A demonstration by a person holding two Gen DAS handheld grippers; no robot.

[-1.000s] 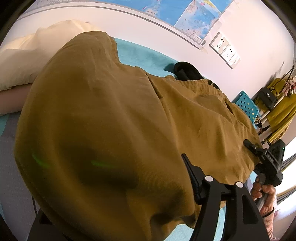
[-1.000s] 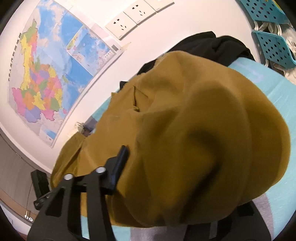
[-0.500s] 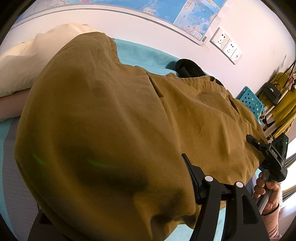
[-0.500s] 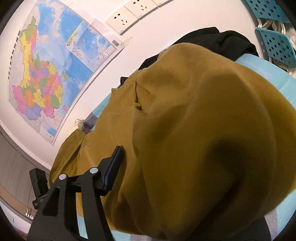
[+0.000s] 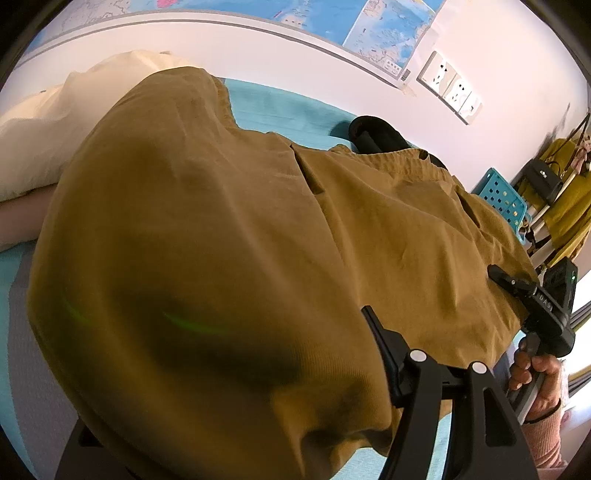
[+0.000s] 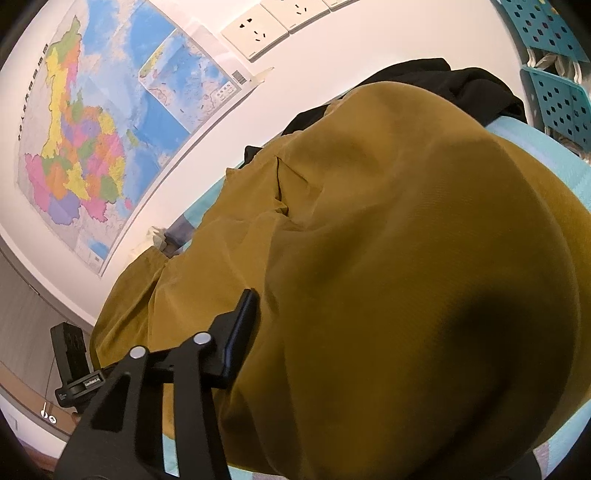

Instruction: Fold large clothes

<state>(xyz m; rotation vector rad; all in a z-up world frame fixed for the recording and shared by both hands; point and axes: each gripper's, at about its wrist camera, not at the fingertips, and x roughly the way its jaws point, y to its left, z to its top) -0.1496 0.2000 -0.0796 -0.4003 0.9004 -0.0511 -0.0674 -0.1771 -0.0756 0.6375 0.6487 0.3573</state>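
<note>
A large mustard-brown garment (image 5: 229, 229) with pockets and an elastic waistband is spread over a teal bed and fills both views; it also shows in the right wrist view (image 6: 388, 258). My left gripper (image 5: 332, 369) is shut on its near edge; cloth drapes over and hides one finger. My right gripper (image 6: 295, 350) is shut on the opposite end of that edge, cloth covering one finger too. The right gripper also shows in the left wrist view (image 5: 517, 291), held by a hand.
A black garment (image 6: 436, 77) lies by the wall behind the brown one. A cream pillow (image 5: 55, 122) lies at far left. Teal perforated baskets (image 6: 554, 92) stand beyond the bed. A wall with a map (image 6: 92, 129) and sockets (image 6: 258, 33) runs behind.
Both grippers have moved forward over the bed with the held edge, so the garment bulges closer and the wall appears nearer. The grips are unchanged.
</note>
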